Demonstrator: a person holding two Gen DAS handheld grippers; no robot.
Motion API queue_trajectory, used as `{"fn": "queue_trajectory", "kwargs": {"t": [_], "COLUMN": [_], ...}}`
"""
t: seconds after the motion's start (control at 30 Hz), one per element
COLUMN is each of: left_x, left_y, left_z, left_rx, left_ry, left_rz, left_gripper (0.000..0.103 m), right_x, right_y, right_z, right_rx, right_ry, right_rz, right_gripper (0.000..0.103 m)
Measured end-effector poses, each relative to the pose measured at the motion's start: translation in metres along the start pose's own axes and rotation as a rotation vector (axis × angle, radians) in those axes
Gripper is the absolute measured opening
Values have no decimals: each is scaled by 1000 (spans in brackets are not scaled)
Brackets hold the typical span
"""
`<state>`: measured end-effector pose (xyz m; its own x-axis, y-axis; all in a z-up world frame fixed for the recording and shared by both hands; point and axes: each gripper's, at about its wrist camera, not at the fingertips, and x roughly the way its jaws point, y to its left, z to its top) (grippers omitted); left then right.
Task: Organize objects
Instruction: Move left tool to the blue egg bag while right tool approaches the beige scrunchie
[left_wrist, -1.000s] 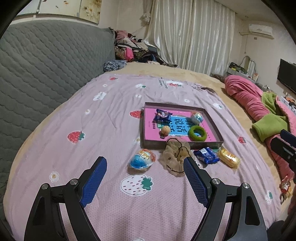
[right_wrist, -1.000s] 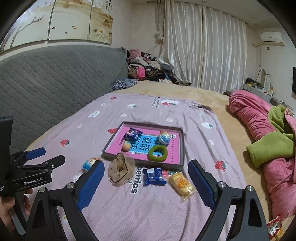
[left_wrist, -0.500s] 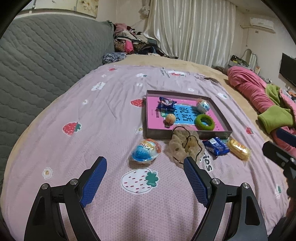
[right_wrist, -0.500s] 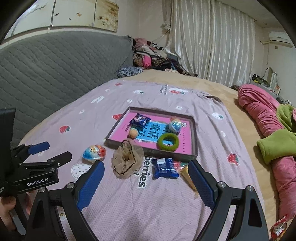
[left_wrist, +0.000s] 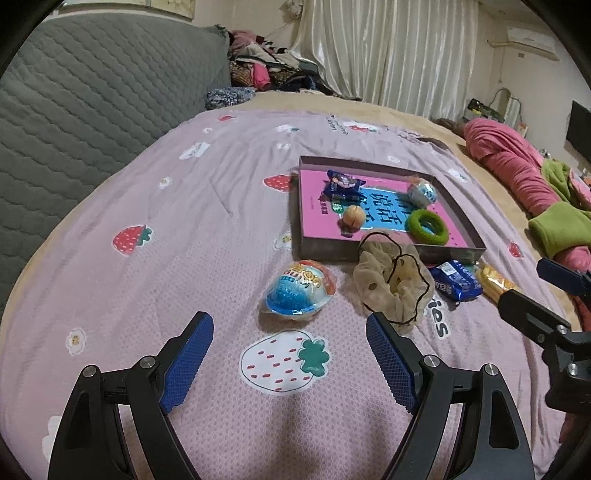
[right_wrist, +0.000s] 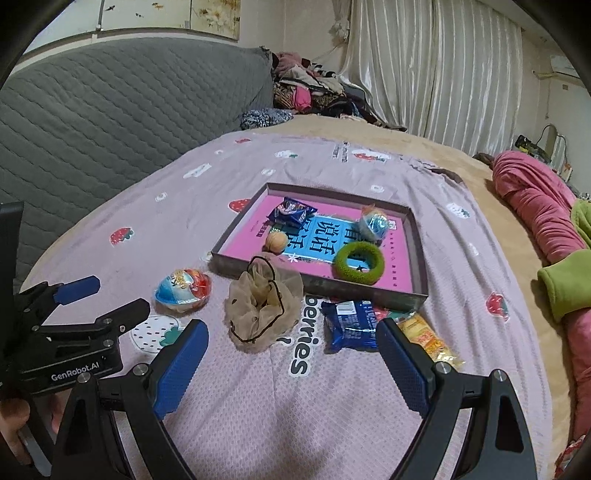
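A shallow grey box (left_wrist: 460, 212) (right_wrist: 416, 254) with a pink bottom lies on the bed. In it are a blue snack packet (right_wrist: 291, 214), a small peach ball (right_wrist: 276, 241), a foil egg (right_wrist: 373, 223) and a green ring (right_wrist: 357, 263). In front of it lie a blue-orange toy egg (left_wrist: 299, 291) (right_wrist: 183, 290), a beige scrunchie with a black hair tie (left_wrist: 391, 282) (right_wrist: 264, 301), a blue cookie packet (left_wrist: 456, 284) (right_wrist: 349, 325) and a yellow snack bar (left_wrist: 495, 284) (right_wrist: 424, 334). My left gripper (left_wrist: 290, 334) is open, just short of the toy egg. My right gripper (right_wrist: 291, 343) is open, just short of the scrunchie and cookie packet.
The bed has a pink strawberry-print sheet (left_wrist: 166, 229). A grey quilted headboard (left_wrist: 74, 96) stands at the left. Pink and green blankets (right_wrist: 546, 229) are heaped at the right. Clothes (right_wrist: 306, 88) are piled at the back by the curtains.
Both grippers have moved forward and lower toward the loose objects in front of the box. Both stayed open. The objects have not moved.
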<state>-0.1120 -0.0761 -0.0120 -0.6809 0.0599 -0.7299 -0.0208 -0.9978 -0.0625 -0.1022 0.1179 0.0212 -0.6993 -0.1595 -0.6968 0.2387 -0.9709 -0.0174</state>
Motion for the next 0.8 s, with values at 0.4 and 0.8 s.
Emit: {"fn": "queue_trajectory", "kwargs": {"t": [0.4,0.8], "left_x": [16,56], "left_y": [1,-3], "left_z": [5,6], "left_rx": [4,36], "left_ry": [13,41], "left_rz": [9,9], "left_gripper": [86,86], "right_x": [29,68], "right_y": [1,-1], "right_z": [1,7], "right_rx": [3,-5], "right_ry": [37,82], "right_rz": [0,-15], "right_gripper": [92,92]}}
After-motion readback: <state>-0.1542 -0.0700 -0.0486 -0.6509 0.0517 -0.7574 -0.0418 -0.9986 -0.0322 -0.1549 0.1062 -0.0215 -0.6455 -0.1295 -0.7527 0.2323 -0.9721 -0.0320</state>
